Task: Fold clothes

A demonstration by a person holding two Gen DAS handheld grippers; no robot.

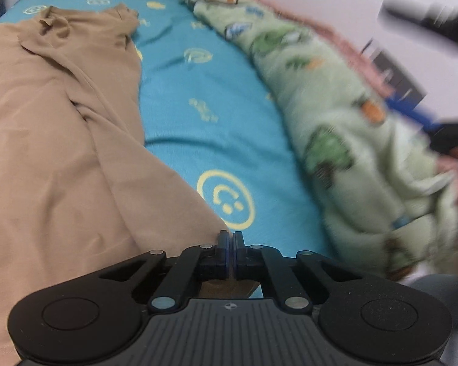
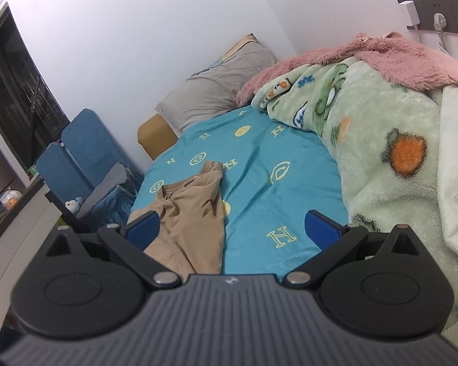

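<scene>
Tan trousers point(image 1: 55, 140) lie spread on the turquoise sheet point(image 1: 195, 103) of the bed, with the waistband at the end towards the grey pillow point(image 2: 216, 91) and the legs running back towards both cameras. I judge that they are laid out flat like this so that the first fold can be made along their length.

Measured from the trousers, the green fleece blanket point(image 1: 351, 140) is heaped well apart on the far side of a bare strip of sheet, and the pink blanket point(image 2: 381, 52) lies on top of it. This keeps the working area free.

The left gripper point(image 1: 230, 238) is at the near edge of the trousers, and its two fingers are pressed together with no gap. The tips sit just at the corner of the cloth; whether a thin bit of fabric is pinched there, I cannot tell, because the fingers hide it.

The right gripper point(image 2: 232, 228) hangs above the near part of the trousers with its blue pads point(image 2: 319, 224) far apart and nothing between them. It seems ready to take the other side of the garment.
</scene>
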